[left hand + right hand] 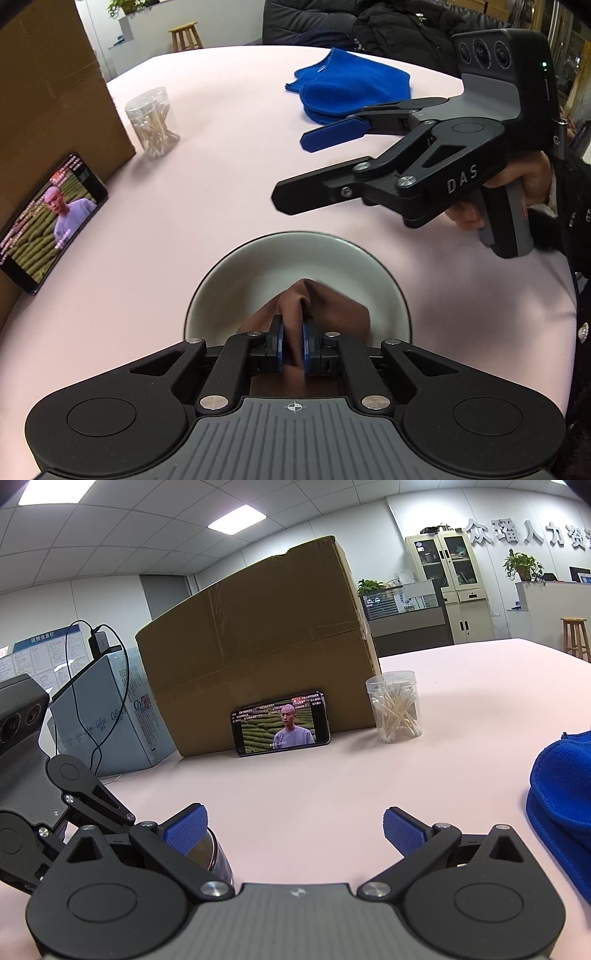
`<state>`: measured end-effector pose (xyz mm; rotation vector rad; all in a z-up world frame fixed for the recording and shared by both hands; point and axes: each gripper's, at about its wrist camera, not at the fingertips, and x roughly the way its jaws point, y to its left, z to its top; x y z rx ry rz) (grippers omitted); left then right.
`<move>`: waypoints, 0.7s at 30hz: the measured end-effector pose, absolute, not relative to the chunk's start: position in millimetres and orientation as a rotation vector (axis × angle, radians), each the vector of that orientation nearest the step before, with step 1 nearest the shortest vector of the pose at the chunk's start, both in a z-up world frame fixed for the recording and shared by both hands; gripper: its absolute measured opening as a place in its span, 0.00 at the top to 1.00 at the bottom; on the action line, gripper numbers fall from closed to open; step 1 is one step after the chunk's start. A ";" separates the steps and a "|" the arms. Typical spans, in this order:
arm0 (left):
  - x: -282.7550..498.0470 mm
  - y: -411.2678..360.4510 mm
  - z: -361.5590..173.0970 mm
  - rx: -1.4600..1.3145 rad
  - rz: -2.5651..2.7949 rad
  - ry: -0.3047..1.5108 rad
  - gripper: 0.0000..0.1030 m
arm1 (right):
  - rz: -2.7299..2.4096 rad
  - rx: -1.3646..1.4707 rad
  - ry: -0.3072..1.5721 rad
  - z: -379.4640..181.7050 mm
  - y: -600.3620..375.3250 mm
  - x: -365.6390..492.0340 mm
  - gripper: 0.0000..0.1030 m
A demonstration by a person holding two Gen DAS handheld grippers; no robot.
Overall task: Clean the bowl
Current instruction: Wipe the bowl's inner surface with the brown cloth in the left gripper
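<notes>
Over the bowl [229,273], my left tongs [291,345] clamp the brown cloth [332,306], while my right tongs [295,829] hang apart, empty, above the table [369,775].

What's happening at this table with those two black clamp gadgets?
A person is cleaning a bowl with a handheld gripper in each hand. The left gripper is shut on a brown cloth that lies inside the bowl on the pink table. The right gripper hovers open beside it, holding nothing. A blue towel, a jar of cotton swabs and a phone sit further back.
</notes>
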<state>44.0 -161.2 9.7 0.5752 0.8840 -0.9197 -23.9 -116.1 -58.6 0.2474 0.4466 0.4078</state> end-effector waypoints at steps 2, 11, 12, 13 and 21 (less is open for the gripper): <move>46.4 -165.0 9.0 0.570 -0.924 0.875 0.91 | 0.408 0.247 0.446 -58.6 -116.1 -23.8 0.00; 52.3 -156.6 8.8 0.560 -0.885 0.877 0.89 | 0.411 0.248 0.451 -59.4 -116.3 -22.3 0.00; 50.3 -156.1 9.2 0.568 -0.882 0.877 0.89 | 0.411 0.248 0.452 -59.4 -116.3 -22.2 0.00; 48.2 -156.2 9.4 0.576 -0.880 0.876 0.89 | 0.411 0.247 0.452 -59.6 -116.1 -21.7 0.00; 44.8 -163.6 9.2 0.578 -0.930 0.869 0.89 | 0.412 0.246 0.453 -59.9 -115.2 -20.5 0.00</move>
